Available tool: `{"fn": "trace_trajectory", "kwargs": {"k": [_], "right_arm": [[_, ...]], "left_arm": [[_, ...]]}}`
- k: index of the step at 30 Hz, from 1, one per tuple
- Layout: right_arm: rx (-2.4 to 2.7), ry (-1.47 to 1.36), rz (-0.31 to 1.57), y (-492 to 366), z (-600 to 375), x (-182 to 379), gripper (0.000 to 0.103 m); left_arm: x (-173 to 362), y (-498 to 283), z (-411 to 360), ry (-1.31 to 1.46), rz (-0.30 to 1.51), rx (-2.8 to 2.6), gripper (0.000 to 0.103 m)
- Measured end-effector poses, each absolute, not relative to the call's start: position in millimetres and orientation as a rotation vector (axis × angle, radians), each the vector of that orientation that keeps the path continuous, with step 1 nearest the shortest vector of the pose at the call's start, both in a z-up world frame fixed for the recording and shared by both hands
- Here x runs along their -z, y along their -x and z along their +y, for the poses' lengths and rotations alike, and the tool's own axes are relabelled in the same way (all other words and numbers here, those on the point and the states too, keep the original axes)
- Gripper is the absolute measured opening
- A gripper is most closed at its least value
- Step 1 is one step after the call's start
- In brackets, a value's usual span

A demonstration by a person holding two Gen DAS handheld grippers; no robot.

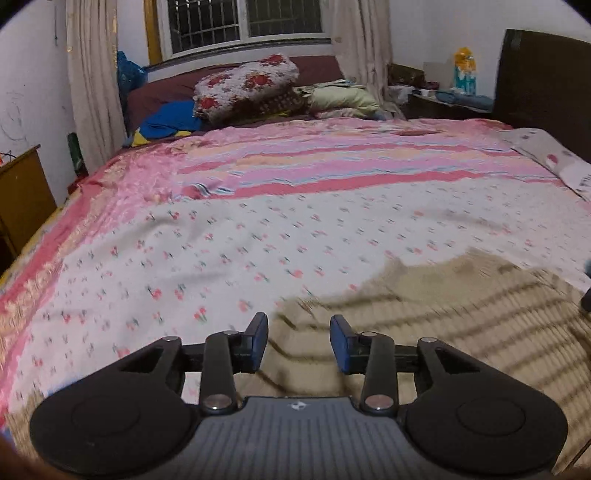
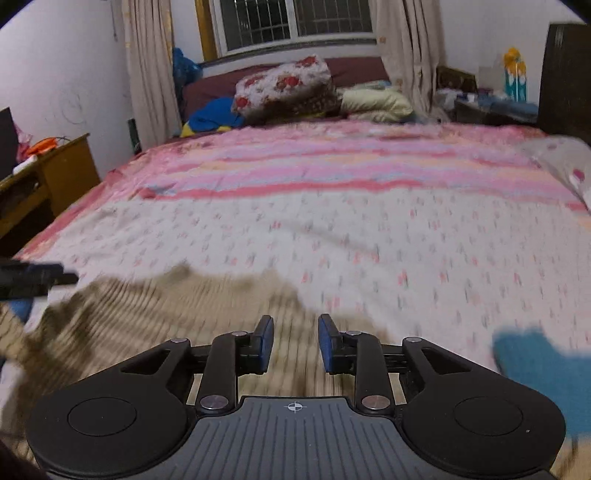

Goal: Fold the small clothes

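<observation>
Lying flat on the near part of the bed, a beige ribbed garment with darker stripes spreads over the white flower-print sheet; the motion blur hides what kind of garment it is. Over its near left part hangs the left gripper, its blue-padded fingers partly apart with only open air between them, so nothing is held. The right gripper hangs over the same garment's near right part, its jaws standing at a narrower gap, also empty, with the striped cloth showing below through the gap. In the right wrist view the dark tip of the left gripper shows at the left edge, just above the garment's far left edge. A blue cloth, blurred, lies on the sheet near the bed's near right corner, just beside the beige garment. Farther up the bed a pink striped cover crosses the whole width. Along the far edge sit a red-flowered pillow, a pale yellow bundle and a blue and yellow cloth. Behind them a barred window stands between light curtains. A wooden cabinet stands off the bed's left edge, and a dark headboard rises at its right edge.
</observation>
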State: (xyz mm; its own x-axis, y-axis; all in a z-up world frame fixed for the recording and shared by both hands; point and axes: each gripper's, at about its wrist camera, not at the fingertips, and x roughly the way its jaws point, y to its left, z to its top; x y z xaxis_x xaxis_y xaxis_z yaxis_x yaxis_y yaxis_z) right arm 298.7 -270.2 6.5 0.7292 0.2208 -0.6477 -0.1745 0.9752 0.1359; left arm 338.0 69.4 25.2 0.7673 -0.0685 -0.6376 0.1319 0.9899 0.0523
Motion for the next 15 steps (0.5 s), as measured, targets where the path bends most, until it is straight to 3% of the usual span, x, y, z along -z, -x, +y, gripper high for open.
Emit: {"fn": "trace_trajectory", "kwargs": {"k": [7,15], "right_arm": [[-0.123,-0.176,0.81,-269.3,-290.0,18.2,0.026],[-0.015,-0.312,0.686,-190.9,-345.2,-23.8,0.029]], "left_arm": [[19.7,-307.3,41.8,-0.123,0.832,0.144,0.044],[-7.9,-282.3,19.2,-0.108,0.771,0.197,0.044]]}}
